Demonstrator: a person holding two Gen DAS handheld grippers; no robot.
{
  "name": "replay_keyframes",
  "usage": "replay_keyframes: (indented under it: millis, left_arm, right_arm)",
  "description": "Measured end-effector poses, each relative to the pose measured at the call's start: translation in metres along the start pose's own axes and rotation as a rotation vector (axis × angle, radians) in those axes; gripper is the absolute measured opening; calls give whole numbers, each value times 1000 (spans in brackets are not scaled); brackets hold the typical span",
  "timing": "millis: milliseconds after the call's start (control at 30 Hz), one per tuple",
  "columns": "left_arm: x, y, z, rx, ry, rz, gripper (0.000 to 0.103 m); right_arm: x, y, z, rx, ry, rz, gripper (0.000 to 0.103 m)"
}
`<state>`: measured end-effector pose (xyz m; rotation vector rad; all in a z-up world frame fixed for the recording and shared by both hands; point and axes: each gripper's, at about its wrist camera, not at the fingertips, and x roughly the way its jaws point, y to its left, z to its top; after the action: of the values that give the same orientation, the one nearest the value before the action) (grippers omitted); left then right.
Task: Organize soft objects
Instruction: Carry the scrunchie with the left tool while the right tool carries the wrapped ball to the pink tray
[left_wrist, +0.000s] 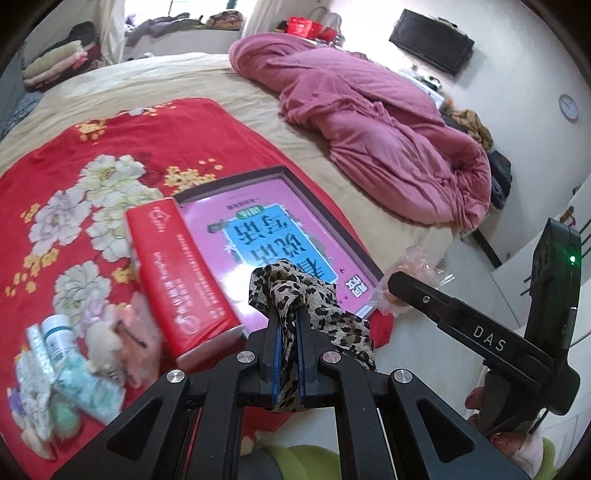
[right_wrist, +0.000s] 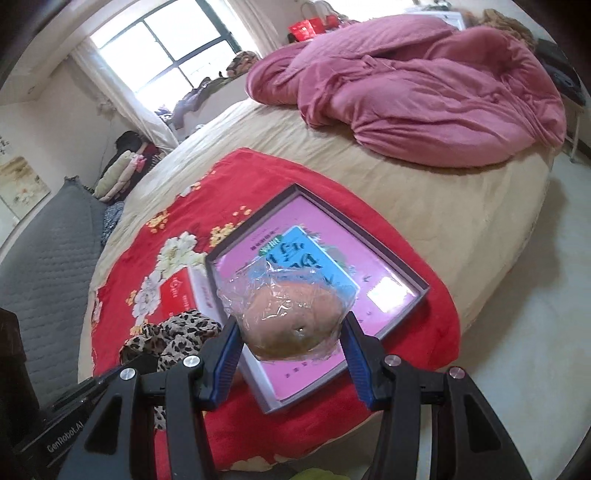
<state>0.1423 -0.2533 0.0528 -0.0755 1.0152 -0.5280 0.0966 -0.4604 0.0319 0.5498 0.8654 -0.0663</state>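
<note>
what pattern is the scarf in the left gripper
Leopard print, tan with black spots, on the scarf; clearest in the left wrist view.

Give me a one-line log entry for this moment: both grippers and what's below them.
left gripper: shut on leopard-print scarf | right gripper: shut on plastic-wrapped bun | below: shallow box holding pink book, on red floral blanket

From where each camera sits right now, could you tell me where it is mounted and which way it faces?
Left wrist: on the left gripper, angled down across the bed; its fingers pinch a leopard-print scarf; the right gripper shows beside it.
Right wrist: on the right gripper, angled down at the tray; its fingers clamp a plastic-wrapped bun.
Shared: tray, red floral blanket, pink duvet, scarf.
</note>
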Motion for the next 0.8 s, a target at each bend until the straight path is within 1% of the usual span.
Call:
replay_keyframes:
  millis: [367, 500, 667, 800]
  left_arm:
    - [61, -20, 5, 55, 60, 37, 6]
    - [77, -25, 5, 73, 73, 41, 6]
    - [101, -27, 2, 84, 110, 46, 6]
    - [110, -28, 1, 92, 122, 55, 6]
  right_arm:
    - [34, -25, 9, 23, 40, -34, 53]
    - [48, -34, 11, 31, 70, -43, 53]
    - [64, -39, 10, 27, 96, -57, 53]
    - [74, -43, 11, 26, 113, -63, 53]
